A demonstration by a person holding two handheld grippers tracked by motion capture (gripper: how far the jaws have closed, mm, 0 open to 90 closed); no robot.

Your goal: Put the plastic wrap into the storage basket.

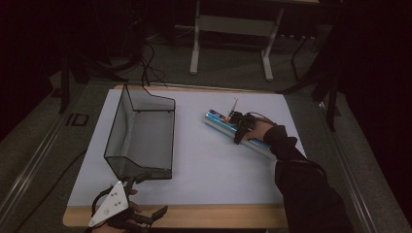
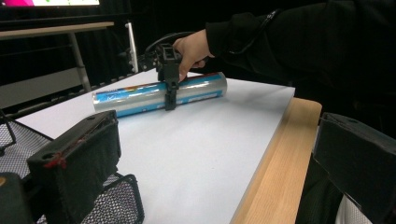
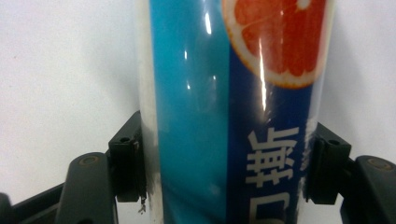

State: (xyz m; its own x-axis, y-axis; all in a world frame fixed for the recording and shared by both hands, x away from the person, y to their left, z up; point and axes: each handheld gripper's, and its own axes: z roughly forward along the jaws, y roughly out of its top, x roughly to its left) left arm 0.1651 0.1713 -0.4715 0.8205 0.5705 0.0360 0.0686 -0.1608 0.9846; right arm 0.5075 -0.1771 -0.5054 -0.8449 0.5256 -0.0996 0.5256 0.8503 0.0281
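Roll (image 3: 233,93) clamped in right hand-held gripper (image 3: 224,168)

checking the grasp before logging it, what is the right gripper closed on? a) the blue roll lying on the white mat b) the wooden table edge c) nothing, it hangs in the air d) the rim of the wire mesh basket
a: in the right gripper view the right gripper has a pad pressed on either side of the blue roll, which lies on the white mat.
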